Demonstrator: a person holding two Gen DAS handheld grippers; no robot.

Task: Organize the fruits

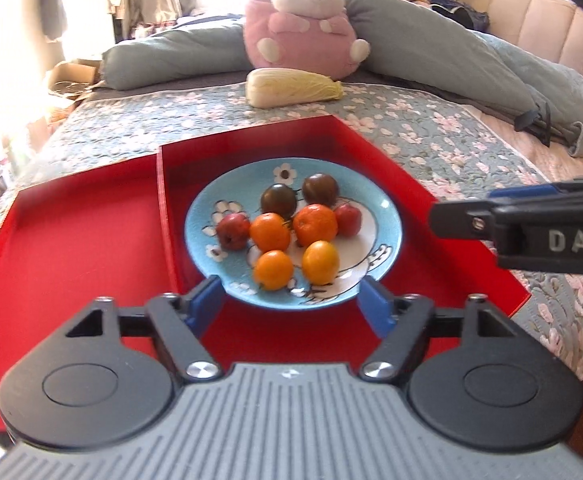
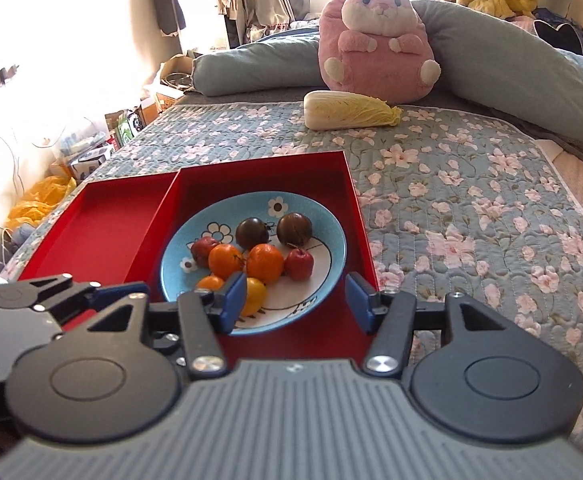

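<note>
The red tray point(image 1: 71, 240) lies on the flowered quilt point(image 2: 471, 208) of the bed, split by a wall into 2 compartments. Its left compartment point(image 2: 107, 224) shows only bare red floor. In the right compartment sits the blue plate point(image 1: 387, 216), its near rim towards the tray's near edge, holding all 8 fruits in 3 rows: 2 dark ones point(image 1: 278, 200) at the plate's far side, a middle row of a red fruit point(image 1: 233, 231), 2 orange ones point(image 1: 270, 232) and another red one, and 2 yellow-orange ones point(image 1: 274, 269) nearest the near rim.

The left gripper point(image 1: 293, 296) hovers at the plate's near rim with its blue pads spread wide, holding nothing. The right gripper point(image 2: 296, 300) hangs over the plate's near edge, jaws likewise apart and empty, its left pad just in front of a yellow fruit point(image 2: 254, 294).

The fruits lie grouped by colour on the plate, which fits either a sorted arrangement or a pile waiting to go to the bare compartment; the pictures do not settle which. Any pick would call for lowering 1 gripper around a single near-row fruit without nudging its touching neighbours.

Beyond the tray's far edge lie a cabbage point(image 2: 351, 110) and a pink plush toy point(image 2: 375, 40).
</note>
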